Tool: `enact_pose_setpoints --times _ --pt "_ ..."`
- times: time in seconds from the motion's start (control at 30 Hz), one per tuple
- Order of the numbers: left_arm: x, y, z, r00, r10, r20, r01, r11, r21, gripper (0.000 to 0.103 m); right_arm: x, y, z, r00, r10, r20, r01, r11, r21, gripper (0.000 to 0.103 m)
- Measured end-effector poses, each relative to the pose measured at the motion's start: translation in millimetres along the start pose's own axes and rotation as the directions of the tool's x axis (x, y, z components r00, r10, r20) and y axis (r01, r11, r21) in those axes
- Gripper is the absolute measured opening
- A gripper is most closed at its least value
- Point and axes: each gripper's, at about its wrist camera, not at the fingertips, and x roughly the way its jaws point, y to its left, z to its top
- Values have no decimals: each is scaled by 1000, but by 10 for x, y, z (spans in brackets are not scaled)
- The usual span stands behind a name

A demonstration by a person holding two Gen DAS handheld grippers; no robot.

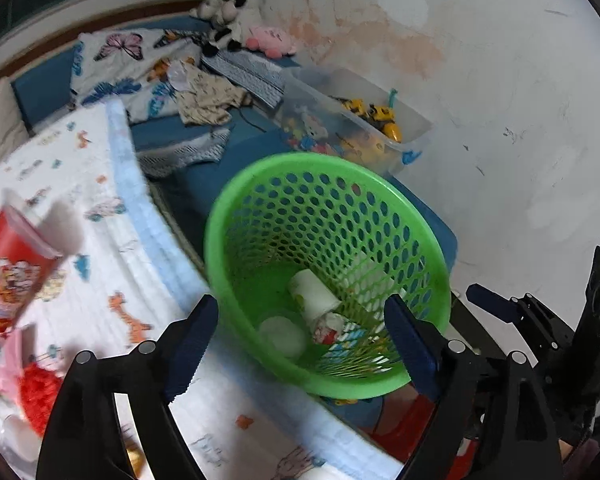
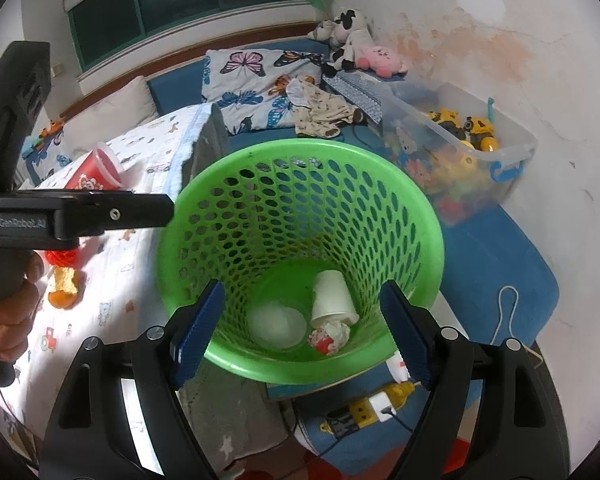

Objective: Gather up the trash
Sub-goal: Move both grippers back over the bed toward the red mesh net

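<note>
Green basket [image 2: 300, 216] holding paper cup [image 2: 334, 294], right gripper [image 2: 300, 330] (spread empty) above

The green basket [image 2: 300, 200] gapes unobstructed, flanked by bed [image 2: 140, 152] and toy bin [image 2: 512, 148].

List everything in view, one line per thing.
Basket: one, green, beside the bed.
Paper cup: one, white, inside the basket.
Lid: one, clear white, basket floor.
Wrapper: one, crumpled red-white, basket floor.
Red cup: one, lying on the quilt.
Quilt: one, white printed, on the bed.
Toy bin: one, clear, by the wall.
Plush toys: several, far corner.
Power strip: one, yellow, below the basket.
Left gripper: one, black-blue, open.
Right gripper: one, black-blue, open.
</note>
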Motion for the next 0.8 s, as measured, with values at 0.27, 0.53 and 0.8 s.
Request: enact_pose_setpoints --times 0.27,0.53,0.8 --pt "-629 278 -283 987 134 89 -134 991 -16 82 -34 362 -4 999 54 6 -54 997 -50 81" --pt "-1192 737 -642 950 281 138 -269 958 -99 82 -54 857 38 993 114 9 -112 985 -132 82" --pt "-1617 1270 -1124 904 405 139 -369 902 -224 82 21 1350 92 985 175 -10 -173 963 -207 82"
